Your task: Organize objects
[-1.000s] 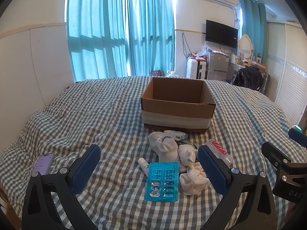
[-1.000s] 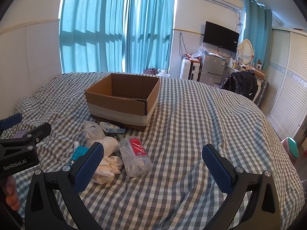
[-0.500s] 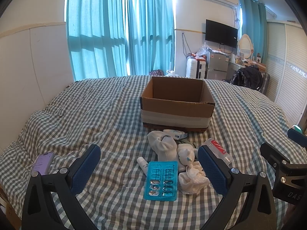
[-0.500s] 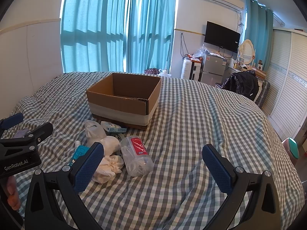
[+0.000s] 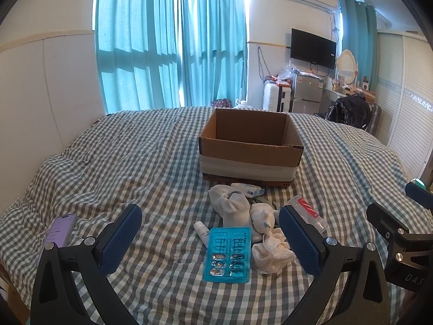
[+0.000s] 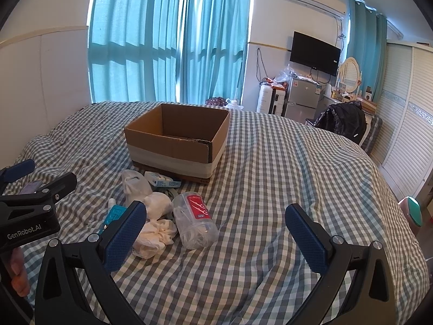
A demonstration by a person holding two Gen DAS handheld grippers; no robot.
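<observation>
An open cardboard box (image 5: 250,159) (image 6: 176,149) stands on the checked bed, and I see nothing inside it. In front of it lies a heap: white socks (image 5: 232,208) (image 6: 158,205), a teal blister pack (image 5: 227,254), a small white tube (image 5: 201,230), a clear jar with a red label (image 6: 194,223) (image 5: 305,211), and a small white-blue packet (image 5: 250,189) (image 6: 158,180). My left gripper (image 5: 211,241) is open above the blister pack. My right gripper (image 6: 216,239) is open, just right of the jar.
A purple phone (image 5: 59,230) lies on the bed at the left. The bed's right edge faces a louvred wardrobe (image 6: 406,124). Beyond the bed stand curtains, a small fridge (image 5: 308,97), a suitcase and a chair with a dark jacket (image 6: 341,119).
Both grippers have shifted very slightly; the heap and box sit marginally lower and closer in the views. Nothing was taken hold of or moved.
</observation>
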